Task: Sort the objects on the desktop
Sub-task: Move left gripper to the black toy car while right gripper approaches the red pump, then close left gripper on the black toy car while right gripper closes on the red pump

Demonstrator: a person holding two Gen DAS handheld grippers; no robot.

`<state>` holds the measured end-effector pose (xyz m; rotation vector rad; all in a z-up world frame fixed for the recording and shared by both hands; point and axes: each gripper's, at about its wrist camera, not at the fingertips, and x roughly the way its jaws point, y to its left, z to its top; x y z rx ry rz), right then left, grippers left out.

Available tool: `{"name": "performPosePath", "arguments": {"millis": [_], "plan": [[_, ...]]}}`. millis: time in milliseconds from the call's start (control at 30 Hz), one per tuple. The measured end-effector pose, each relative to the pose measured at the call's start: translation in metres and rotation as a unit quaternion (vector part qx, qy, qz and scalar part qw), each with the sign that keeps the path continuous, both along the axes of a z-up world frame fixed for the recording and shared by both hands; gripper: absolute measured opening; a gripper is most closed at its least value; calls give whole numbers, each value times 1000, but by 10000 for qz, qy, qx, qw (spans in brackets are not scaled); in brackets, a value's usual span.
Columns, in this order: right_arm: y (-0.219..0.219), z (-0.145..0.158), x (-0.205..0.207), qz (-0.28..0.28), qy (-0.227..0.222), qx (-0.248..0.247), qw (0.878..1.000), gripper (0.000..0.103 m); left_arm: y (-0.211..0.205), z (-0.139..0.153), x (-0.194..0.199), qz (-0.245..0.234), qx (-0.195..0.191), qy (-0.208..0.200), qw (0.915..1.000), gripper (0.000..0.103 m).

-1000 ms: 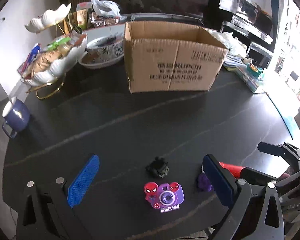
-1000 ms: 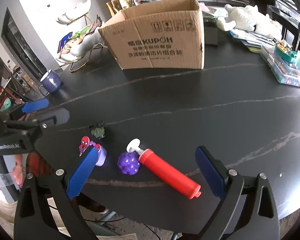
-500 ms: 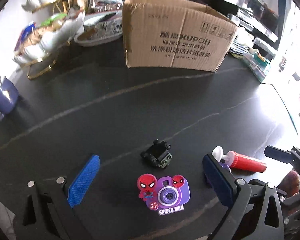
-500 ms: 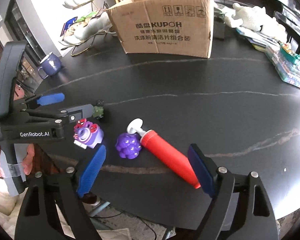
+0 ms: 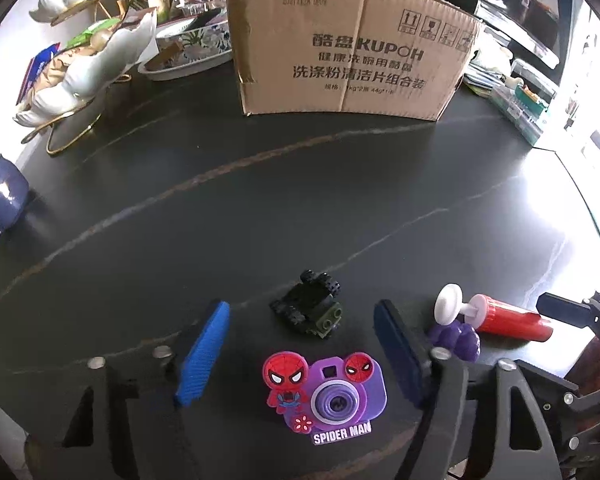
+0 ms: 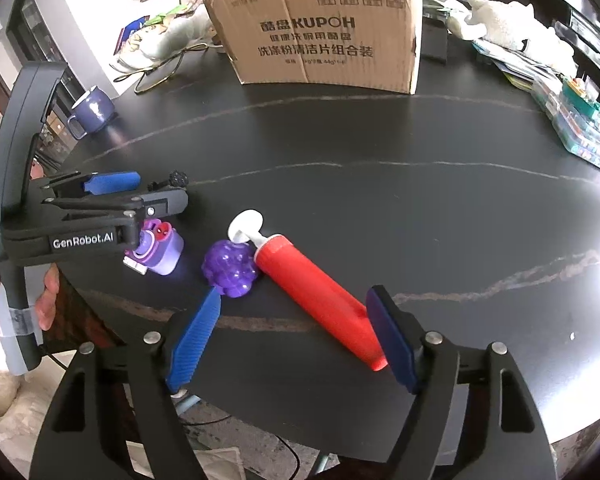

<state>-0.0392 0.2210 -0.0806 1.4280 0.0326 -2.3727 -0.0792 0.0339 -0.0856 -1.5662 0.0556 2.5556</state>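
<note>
A purple Spider-Man toy camera (image 5: pixel 326 394) lies on the black table between the open fingers of my left gripper (image 5: pixel 300 320), with a dark toy car (image 5: pixel 310 310) just beyond it. My right gripper (image 6: pixel 292 300) is open and straddles the rear of a red hand pump (image 6: pixel 316 288) with a white handle. A purple grape toy (image 6: pixel 230 268) touches the pump's handle end. The pump (image 5: pixel 508 318) and grape toy (image 5: pixel 458 340) also show right of my left gripper. The left gripper (image 6: pixel 112 196) shows in the right wrist view, over the camera (image 6: pixel 160 250).
An open cardboard box (image 5: pixel 348 48) stands at the back of the table. A white shell-shaped stand with snacks (image 5: pixel 80 68), a patterned bowl (image 5: pixel 188 48) and a blue mug (image 5: pixel 0 200) are at the left. Books and a plastic case (image 6: pixel 580 124) lie at the right.
Both grippers have moved forward and down toward the toys. The camera and car now sit between the left fingers, and the pump's rear now lies between the right fingers.
</note>
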Motion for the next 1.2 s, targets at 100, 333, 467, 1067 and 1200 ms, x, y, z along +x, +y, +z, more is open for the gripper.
{"name": "performPosePath", "arguments": {"millis": [100, 333, 467, 1067, 1200], "plan": [[0, -3, -2, 24, -12, 100, 9999, 70, -2, -3, -2, 51, 44, -59, 10000, 53], [-2, -11, -5, 97, -42, 263, 9996, 64, -1, -13, -6, 58, 30, -247, 9997, 40], [-1, -18, -8, 140, -140, 220, 9996, 51, -3, -14, -6, 115, 108, -237, 9996, 33], [6, -12, -10, 14, -129, -21, 9999, 22, 0, -5, -5, 119, 20, -47, 9999, 21], [5, -4, -10, -44, -21, -31, 10000, 22, -1, 3, -2, 111, 78, 4, 9999, 21]]}}
